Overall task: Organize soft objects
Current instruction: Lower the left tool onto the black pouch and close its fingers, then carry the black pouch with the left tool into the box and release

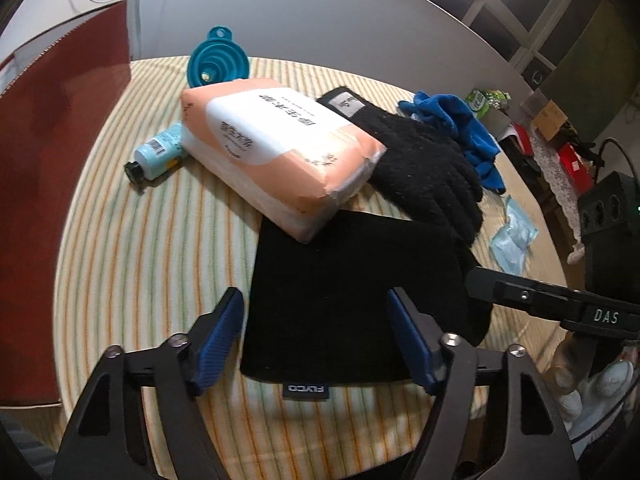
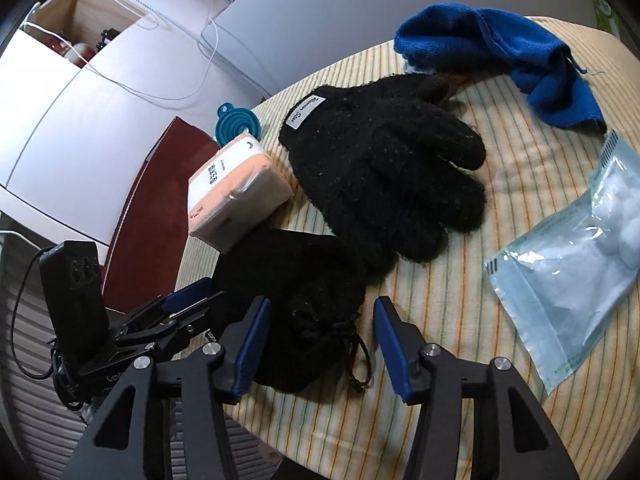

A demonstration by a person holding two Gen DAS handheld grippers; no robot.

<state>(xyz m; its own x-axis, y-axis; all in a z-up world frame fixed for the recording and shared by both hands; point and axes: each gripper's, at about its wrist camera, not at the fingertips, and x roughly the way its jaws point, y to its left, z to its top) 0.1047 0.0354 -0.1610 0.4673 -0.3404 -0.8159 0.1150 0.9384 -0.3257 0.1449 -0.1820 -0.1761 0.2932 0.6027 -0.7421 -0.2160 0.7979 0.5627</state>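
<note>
A striped cloth (image 1: pixel 160 248) covers the table. Both the left gripper (image 1: pixel 316 320) and right gripper (image 2: pixel 318 332) hover wide open, empty, over the black beanie (image 1: pixel 340 300).

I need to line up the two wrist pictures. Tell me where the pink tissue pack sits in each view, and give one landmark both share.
Left wrist: the pink tissue pack lies upper centre, its near corner resting on the black pouch.
Right wrist: the pack is left of centre, beside the black glove.
Shared landmark: the teal funnel sits just behind the pack in both views.
</note>
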